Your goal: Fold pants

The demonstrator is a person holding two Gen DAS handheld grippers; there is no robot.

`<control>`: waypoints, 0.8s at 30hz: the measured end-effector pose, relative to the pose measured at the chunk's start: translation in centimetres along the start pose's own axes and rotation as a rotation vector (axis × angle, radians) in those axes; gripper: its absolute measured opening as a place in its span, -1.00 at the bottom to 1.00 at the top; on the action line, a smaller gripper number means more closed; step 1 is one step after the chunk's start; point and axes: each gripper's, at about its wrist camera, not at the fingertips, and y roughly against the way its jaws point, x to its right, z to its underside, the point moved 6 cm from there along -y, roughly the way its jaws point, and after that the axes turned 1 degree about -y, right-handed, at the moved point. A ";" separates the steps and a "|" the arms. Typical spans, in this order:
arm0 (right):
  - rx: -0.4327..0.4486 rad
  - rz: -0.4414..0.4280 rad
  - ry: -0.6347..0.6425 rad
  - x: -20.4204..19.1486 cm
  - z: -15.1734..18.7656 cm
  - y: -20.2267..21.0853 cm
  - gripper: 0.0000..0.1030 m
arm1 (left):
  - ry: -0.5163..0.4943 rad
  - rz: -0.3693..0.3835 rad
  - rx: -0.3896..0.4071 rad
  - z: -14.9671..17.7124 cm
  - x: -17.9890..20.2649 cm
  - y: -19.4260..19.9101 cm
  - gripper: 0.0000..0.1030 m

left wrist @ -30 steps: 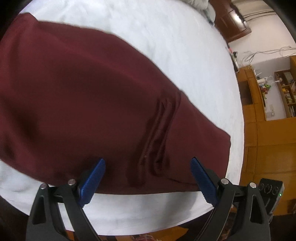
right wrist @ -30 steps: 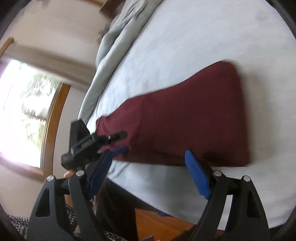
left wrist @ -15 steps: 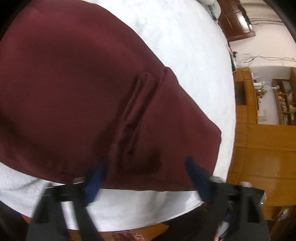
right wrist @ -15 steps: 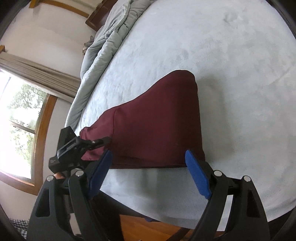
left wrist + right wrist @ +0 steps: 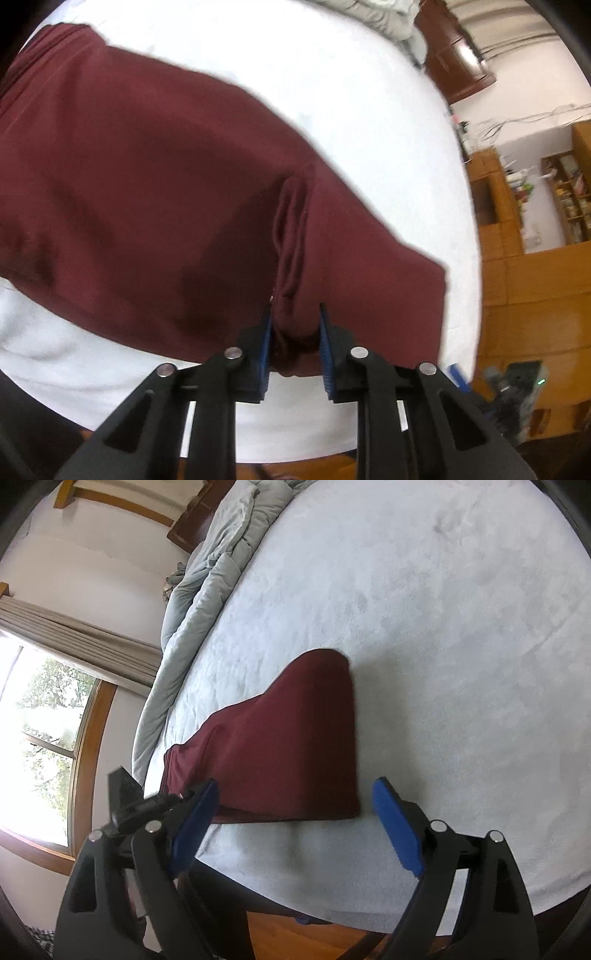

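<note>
Dark red pants [image 5: 155,192] lie folded lengthwise on a white bed [image 5: 332,85]. My left gripper [image 5: 294,325] is shut on a bunched fold of the pants at their near edge. In the right wrist view the pants [image 5: 288,746] lie flat, with one end squared off near the bed's front edge. My right gripper [image 5: 295,805] is open and empty, its blue pads straddling the near corner of the pants without touching. The left gripper [image 5: 147,805] shows there at the pants' far left end.
A crumpled grey duvet [image 5: 207,576] lies along the far side of the bed [image 5: 461,627]. A window [image 5: 40,746] with curtains is at the left. Wooden cabinets and shelves [image 5: 524,236] stand beyond the bed's right edge. Wooden floor shows below the bed edge.
My left gripper has closed from wide open onto a fold of the pants. My right gripper has swung toward the end of the pants and stays open.
</note>
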 end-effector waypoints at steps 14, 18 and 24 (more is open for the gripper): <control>-0.231 -0.116 -0.103 2.5 0.6 -9.0 0.30 | 0.048 0.056 -0.015 0.4 -2.7 -0.8 -0.17; -0.225 -0.055 -0.027 1.5 0.3 -8.1 -0.28 | 0.043 0.034 -0.009 0.6 -1.4 -1.1 -0.13; -0.150 0.005 0.002 0.9 -0.2 -4.4 -0.34 | -0.064 -0.049 0.023 1.0 0.1 -1.6 0.05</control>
